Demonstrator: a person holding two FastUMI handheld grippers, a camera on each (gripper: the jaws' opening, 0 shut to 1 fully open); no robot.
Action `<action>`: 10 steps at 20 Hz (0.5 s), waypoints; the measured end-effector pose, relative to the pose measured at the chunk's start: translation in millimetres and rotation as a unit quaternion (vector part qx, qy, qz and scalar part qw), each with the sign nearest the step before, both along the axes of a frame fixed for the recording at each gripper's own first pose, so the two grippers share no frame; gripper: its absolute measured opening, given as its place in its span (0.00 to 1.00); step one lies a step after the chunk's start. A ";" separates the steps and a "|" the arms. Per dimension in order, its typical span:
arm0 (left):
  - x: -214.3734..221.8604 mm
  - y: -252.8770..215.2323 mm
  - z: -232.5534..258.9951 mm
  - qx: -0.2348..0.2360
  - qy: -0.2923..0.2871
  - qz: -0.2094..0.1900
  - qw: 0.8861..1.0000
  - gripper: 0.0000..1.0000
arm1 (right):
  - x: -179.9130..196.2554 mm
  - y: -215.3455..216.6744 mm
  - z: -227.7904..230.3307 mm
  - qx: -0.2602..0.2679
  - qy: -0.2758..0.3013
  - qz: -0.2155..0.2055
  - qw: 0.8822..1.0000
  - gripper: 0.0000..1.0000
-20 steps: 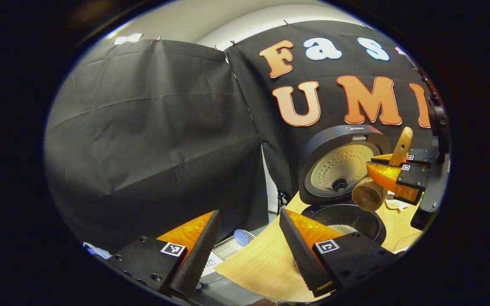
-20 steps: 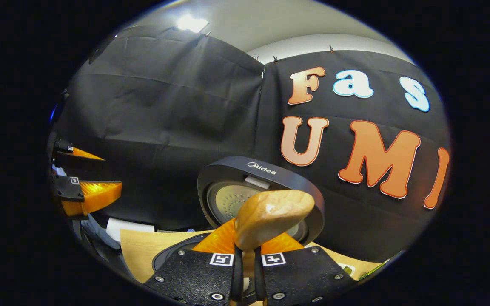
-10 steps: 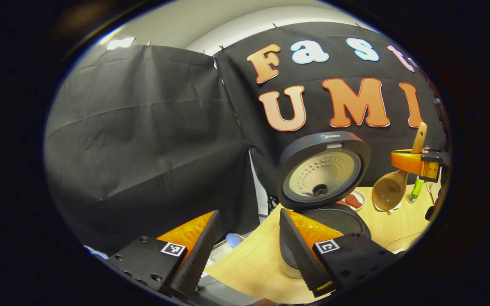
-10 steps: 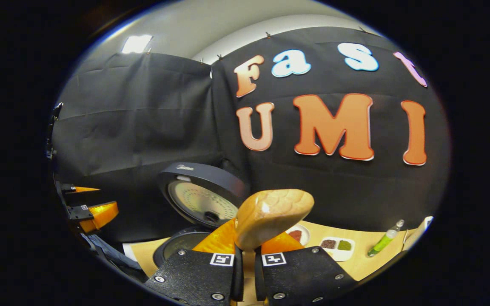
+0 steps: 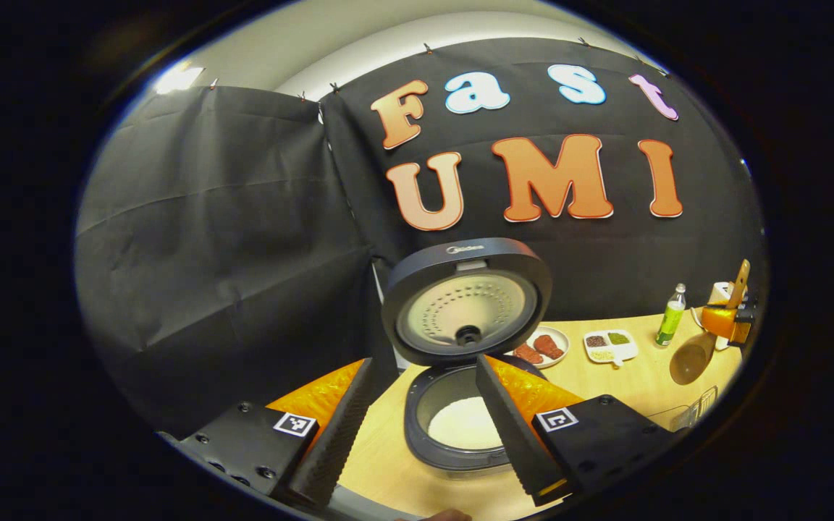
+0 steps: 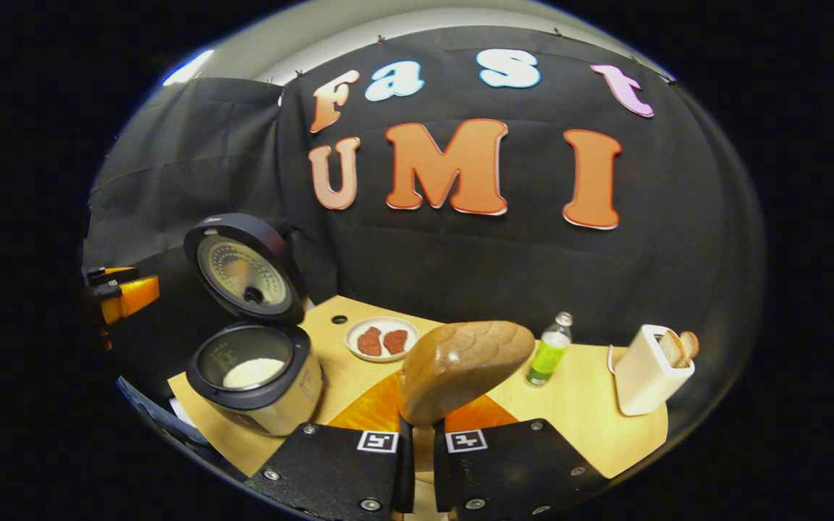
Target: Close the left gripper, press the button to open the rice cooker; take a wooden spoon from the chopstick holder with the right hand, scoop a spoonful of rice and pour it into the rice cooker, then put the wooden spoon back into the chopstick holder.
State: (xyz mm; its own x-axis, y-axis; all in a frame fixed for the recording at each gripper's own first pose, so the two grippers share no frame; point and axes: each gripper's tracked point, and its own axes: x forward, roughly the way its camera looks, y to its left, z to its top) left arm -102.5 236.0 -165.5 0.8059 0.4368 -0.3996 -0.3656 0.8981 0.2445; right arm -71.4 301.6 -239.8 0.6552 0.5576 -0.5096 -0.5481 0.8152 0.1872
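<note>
The right tool (image 6: 417,463) is clamped on the handle of a wooden spoon (image 6: 460,365), both fingers pressed against it, held above the worktop (image 6: 591,405). In the left gripper view this spoon (image 5: 692,356) hangs bowl-down at the far right, well apart from the cooker. The left tool (image 5: 420,427) hovers with its fingers spread wide, gripping nothing. The cooker (image 6: 258,376) stands at the worktop's left end — lid up, white rice in its pot. Near it sit a plate (image 6: 382,339), a green bottle (image 6: 549,351) and a toaster (image 6: 645,376) holding bread.
</note>
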 end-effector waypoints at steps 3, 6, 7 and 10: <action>14.4 -25.2 3.3 -0.007 -0.006 -0.022 1.000 0.87 | -9.2 -51.4 -18.3 -0.020 0.025 -0.039 0.999 0.10; 26.0 -45.9 2.6 -0.013 -0.007 -0.038 0.999 0.87 | -17.7 -94.4 -35.4 -0.039 0.048 -0.071 0.996 0.10; 29.9 -52.0 0.3 -0.017 -0.007 -0.043 0.999 0.87 | -19.3 -106.8 -40.3 -0.043 0.054 -0.081 0.994 0.10; 36.7 -68.1 0.2 -0.025 -0.005 -0.055 0.998 0.87 | -26.7 -133.1 -59.5 -0.055 0.077 -0.105 0.990 0.10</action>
State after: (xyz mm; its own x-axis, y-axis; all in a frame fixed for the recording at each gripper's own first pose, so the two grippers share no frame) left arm -65.8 167.9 -165.3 0.8521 0.3253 -0.4101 -0.2666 0.9439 0.1949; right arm -98.2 168.5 -299.3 0.6604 0.3520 -0.6633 -0.3352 0.9286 0.1590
